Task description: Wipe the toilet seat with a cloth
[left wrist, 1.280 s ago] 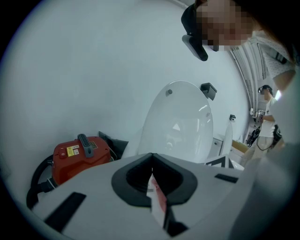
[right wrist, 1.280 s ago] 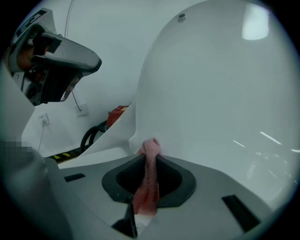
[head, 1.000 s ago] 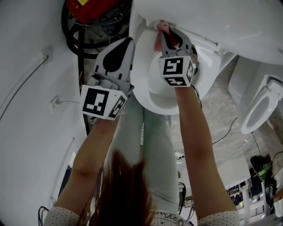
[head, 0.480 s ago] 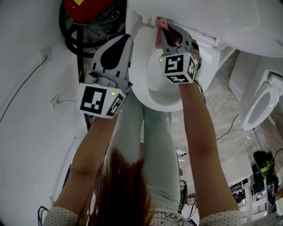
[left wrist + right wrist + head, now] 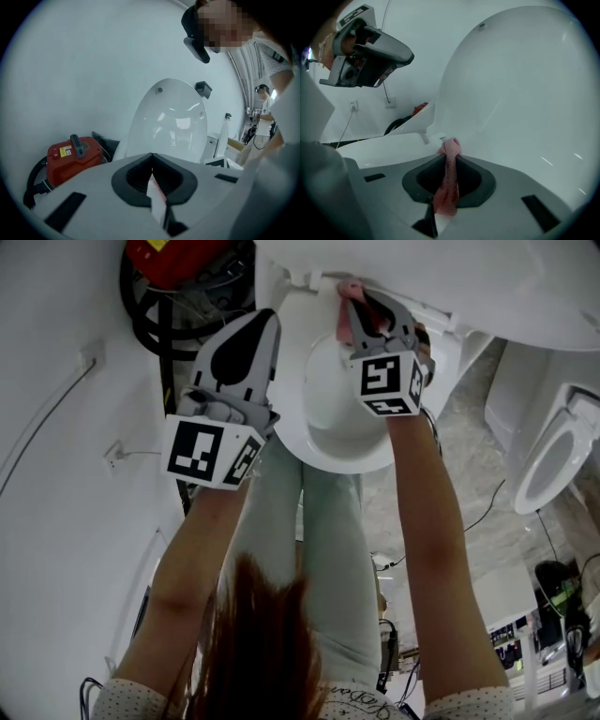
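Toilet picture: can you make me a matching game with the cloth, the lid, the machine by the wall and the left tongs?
Things:
1. cloth
2. toilet lid
3. machine
4. left tongs

States:
A. red, dark handle on top
B. shut, holding nothing
C. pinched in the right tongs
D. standing up

Pairs: 1-C, 2-D, 3-A, 4-B

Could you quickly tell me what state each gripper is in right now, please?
Left gripper: closed, holding nothing.
Right gripper: closed on the pink cloth.
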Available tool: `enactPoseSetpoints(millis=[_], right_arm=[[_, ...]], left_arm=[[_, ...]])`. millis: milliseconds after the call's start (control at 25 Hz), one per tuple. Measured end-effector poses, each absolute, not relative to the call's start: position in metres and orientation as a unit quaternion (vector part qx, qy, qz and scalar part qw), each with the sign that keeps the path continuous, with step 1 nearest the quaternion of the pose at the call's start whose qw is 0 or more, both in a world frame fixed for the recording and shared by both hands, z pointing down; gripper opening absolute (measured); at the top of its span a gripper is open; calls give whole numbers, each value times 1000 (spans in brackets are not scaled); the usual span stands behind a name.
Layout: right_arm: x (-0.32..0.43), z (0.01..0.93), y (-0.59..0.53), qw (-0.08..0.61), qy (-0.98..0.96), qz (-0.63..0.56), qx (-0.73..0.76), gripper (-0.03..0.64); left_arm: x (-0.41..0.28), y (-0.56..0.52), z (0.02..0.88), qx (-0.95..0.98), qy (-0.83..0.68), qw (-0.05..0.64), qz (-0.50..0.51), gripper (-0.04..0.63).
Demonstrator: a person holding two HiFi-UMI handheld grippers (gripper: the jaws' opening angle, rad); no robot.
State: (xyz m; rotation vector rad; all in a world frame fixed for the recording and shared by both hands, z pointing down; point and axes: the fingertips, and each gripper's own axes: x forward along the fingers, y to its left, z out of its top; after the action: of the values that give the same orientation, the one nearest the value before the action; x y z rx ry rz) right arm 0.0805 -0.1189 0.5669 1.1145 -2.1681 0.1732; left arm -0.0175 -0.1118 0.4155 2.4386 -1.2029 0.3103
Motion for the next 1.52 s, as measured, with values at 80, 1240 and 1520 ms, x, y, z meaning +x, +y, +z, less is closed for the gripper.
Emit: enactPoseSetpoints(millis=[80,1240,1520], right_arm=[[85,567,-117,341,-834,67,429,69],[170,566,-92,351,-811,70,463,67],[192,568,-86,358,-803,71,471,67]], left_arm=[[-15,-110,415,873,-429,201,112,5],[16,-88,411,881,-418,194,111,5],[22,-82,412,881,-415,194,112,5]])
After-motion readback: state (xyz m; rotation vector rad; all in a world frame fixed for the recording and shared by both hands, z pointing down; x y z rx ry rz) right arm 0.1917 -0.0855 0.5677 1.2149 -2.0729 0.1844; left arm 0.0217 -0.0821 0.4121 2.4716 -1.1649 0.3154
